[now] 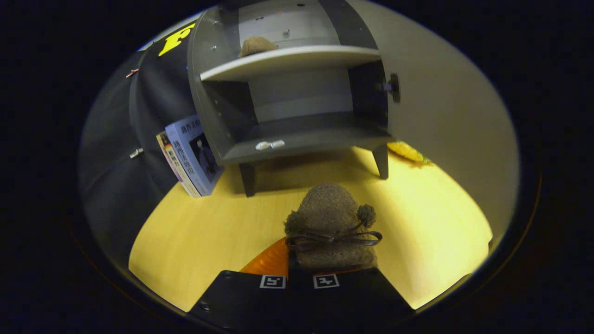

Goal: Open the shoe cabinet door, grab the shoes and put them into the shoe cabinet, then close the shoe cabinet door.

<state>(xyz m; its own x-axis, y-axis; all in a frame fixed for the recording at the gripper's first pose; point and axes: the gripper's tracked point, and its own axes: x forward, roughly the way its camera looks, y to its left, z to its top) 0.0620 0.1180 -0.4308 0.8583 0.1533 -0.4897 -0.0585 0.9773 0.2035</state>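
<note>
Jaws clamped on the brown shoe (pixel 332 227), toe aimed up-frame toward the open cabinet (pixel 297 139) straight ahead.

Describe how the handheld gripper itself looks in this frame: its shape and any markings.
The gripper shows as two broad, flat-topped finger blocks that widen toward the camera, with small screw holes near their outer edges. Each block carries a square white fiducial tag with a black pattern at its forward inner corner. No cable, hand or sleeve can be made out.
</note>
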